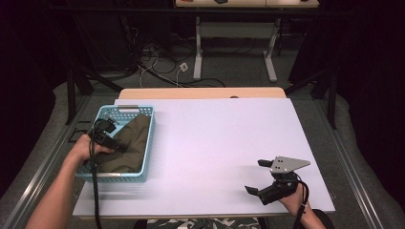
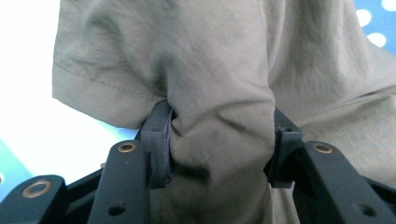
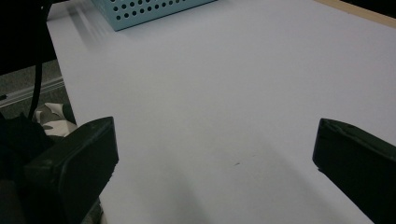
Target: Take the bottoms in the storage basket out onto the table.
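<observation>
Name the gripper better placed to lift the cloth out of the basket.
Left. The left gripper is shut on the olive cloth inside the basket; the right gripper is open over bare table, far away.

The white table (image 1: 215, 143) is bright, and the room around it is dark. The pictures look a bit soft. The basket (image 1: 149, 138) edge is smeared.

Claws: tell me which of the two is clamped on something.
The left claw, in the blue basket, is shut on a bunch of olive cloth. The right claw hangs open over the bare white table.
</observation>
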### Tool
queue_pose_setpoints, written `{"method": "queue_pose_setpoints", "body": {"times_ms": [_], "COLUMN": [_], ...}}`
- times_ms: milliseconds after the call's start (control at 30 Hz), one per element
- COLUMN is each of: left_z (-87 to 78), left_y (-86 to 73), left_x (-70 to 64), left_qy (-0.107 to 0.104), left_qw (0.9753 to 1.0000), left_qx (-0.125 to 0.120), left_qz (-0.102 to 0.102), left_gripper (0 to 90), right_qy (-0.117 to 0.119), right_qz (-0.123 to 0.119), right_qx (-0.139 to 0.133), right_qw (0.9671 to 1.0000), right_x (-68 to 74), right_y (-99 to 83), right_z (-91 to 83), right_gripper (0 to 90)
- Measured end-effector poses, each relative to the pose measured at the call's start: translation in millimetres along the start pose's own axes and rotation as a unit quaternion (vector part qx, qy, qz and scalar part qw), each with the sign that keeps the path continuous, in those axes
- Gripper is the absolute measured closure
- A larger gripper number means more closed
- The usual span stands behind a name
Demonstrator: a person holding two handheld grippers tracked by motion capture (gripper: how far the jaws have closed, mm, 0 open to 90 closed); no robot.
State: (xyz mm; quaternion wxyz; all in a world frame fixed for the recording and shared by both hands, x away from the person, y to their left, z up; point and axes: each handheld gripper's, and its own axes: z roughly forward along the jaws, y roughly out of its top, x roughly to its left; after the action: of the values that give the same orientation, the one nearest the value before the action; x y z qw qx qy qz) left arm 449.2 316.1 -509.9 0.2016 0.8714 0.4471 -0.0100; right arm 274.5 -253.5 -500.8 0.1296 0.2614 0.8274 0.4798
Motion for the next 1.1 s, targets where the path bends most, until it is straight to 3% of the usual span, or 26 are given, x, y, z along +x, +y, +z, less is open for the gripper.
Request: {"method": "queue_pose_setpoints", "body": {"times_ms": [633, 700, 1100], "left_z": [-13.2, -15.1, -30.0], "left_y": [-2.5, -3.4, -17.0], "left_x": [-6.7, -8.1, -7.8], "left_qy": [0.013, 0.014, -0.009], "left_qw": [0.9997, 0.9998, 0.9987], "left_qx": [-0.012, -0.014, -0.050], "left_qz": [0.017, 0.009, -0.001], "left_gripper": [57.3, 57.7, 59.7], "right_qy": [-0.001, -0.002, 0.001], "right_qz": [-0.002, -0.001, 0.002], "right_qx": [0.001, 0.002, 0.006], "right_qw": [1.0000, 1.0000, 1.0000], "right_x": [-0.8, -0.9, -1.2], "right_y": [-0.1, -0.2, -0.8], "right_z": [-1.0, -1.1, -0.8], "right_gripper": [0.0, 0.0, 0.0]}}
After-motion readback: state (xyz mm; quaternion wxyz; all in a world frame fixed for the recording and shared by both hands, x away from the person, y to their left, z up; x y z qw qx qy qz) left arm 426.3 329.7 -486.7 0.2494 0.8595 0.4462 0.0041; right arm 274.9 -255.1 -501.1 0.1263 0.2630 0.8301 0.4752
